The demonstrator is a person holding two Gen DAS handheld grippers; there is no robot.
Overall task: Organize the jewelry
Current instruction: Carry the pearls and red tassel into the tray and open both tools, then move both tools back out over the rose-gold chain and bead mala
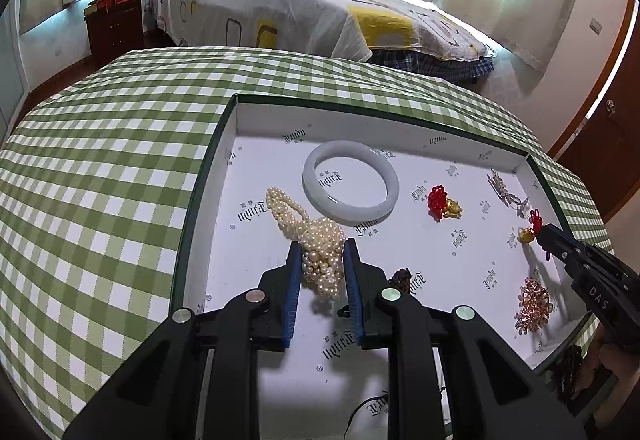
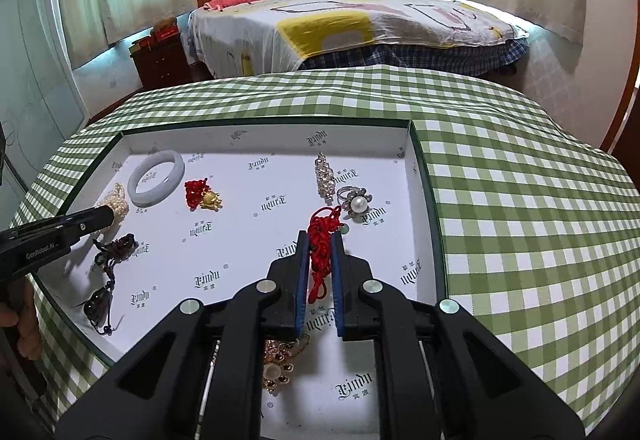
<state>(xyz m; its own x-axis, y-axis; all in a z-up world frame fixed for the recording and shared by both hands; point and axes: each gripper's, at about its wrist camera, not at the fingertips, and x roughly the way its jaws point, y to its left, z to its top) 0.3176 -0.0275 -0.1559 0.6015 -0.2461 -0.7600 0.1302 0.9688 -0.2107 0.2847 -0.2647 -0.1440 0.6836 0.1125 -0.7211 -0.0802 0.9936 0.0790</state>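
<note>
**Both claws loaded over the box**

Left wrist view: the left gripper (image 1: 322, 244) is clamped on the cream pearl-bead strand (image 1: 316, 240) — its length running ahead, over the white printed box (image 1: 224, 167).

Right wrist view: the right gripper (image 2: 320, 236), nearly closed, pinches the red knotted cord charm (image 2: 320, 240), trailing forward-and-back between the pads.

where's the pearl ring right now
The pearl ring lies in the white tray, near its far right corner in the right wrist view, beside the sparkly clip.
</note>
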